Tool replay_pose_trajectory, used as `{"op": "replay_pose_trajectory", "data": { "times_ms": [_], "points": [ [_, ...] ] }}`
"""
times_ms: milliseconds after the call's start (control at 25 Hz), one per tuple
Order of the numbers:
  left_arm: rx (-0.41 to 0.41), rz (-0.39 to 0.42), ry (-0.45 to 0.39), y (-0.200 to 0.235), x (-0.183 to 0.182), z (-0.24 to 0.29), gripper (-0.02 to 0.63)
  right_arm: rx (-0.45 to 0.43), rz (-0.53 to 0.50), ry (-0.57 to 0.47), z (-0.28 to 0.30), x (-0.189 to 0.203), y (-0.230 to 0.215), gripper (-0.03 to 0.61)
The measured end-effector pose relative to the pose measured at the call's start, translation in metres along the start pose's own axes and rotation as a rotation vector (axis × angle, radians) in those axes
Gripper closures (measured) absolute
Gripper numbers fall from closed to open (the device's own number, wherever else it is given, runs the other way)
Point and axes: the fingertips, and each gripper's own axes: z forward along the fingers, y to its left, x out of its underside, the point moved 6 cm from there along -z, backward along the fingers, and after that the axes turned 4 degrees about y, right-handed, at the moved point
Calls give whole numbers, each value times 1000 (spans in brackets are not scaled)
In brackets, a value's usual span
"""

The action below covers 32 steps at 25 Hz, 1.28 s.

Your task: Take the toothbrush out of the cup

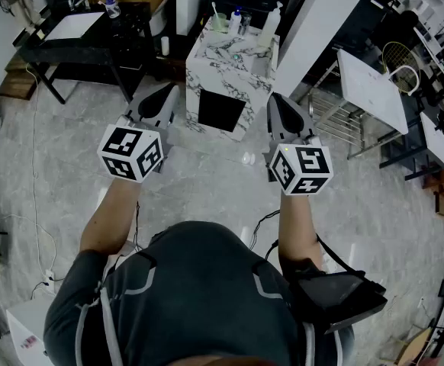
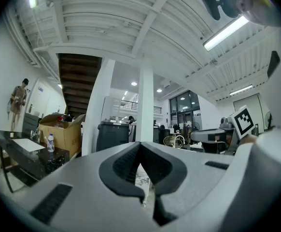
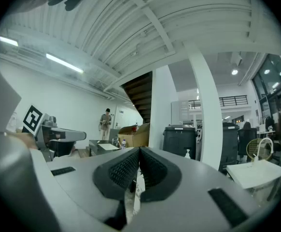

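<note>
Marble stand (image 1: 233, 67), left gripper (image 1: 166, 91), right gripper (image 1: 277, 99) level

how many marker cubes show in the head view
2: the left cube on the left gripper, at the picture's left; the right cube on the right gripper. None seems hidden.

Toothbrush (image 1: 214, 10) in cup (image 1: 219, 25) at far-left corner of stand (image 1: 216, 58); bottles (image 1: 238, 21) right of cup; desk (image 1: 63, 30) far left.

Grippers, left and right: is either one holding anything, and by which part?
Nothing is held. The left gripper and the right gripper both have jaws together with nothing between; the white toothbrush stands in the pale green cup, untouched.
</note>
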Motion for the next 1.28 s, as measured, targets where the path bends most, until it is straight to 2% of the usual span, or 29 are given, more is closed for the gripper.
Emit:
{"op": "replay_pose_trajectory", "data": {
  "times_ms": [320,840,1000,1280],
  "points": [
    [5,-3,9,12,1,-14,604,15,-1,20,2,-4,18,550],
    [60,-23,-21,57,8,-54,604,44,-31,21,13,-7,80,549],
    [64,-63,-24,73,16,-58,604,32,-34,37,28,-4,91,549],
    [9,-33,2,99,26,-40,604,-24,-49,26,71,2,88,549]
  ]
}}
